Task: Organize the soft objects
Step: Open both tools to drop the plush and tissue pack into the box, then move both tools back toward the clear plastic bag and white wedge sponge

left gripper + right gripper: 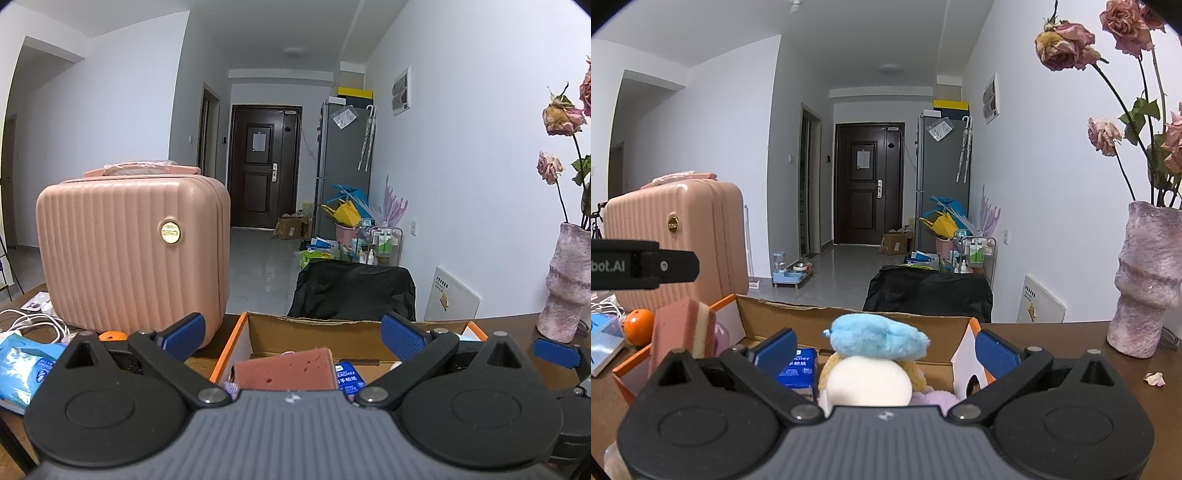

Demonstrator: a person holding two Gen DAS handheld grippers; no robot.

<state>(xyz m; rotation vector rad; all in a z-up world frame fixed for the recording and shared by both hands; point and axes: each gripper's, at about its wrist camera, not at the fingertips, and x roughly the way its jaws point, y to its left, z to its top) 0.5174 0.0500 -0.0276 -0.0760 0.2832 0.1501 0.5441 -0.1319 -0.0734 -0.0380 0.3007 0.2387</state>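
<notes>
Apparently mid-sorting: both the left gripper and right gripper gape empty over the cardboard box; next, grasp the near plush doll.

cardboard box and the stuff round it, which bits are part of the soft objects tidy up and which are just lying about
Part of the job:
- cardboard box
- pink sponge in it
- plush doll with blue hat
- blue tissue pack

Just lying about:
- pink suitcase
- orange
- vase of dried roses
- white cables
</notes>
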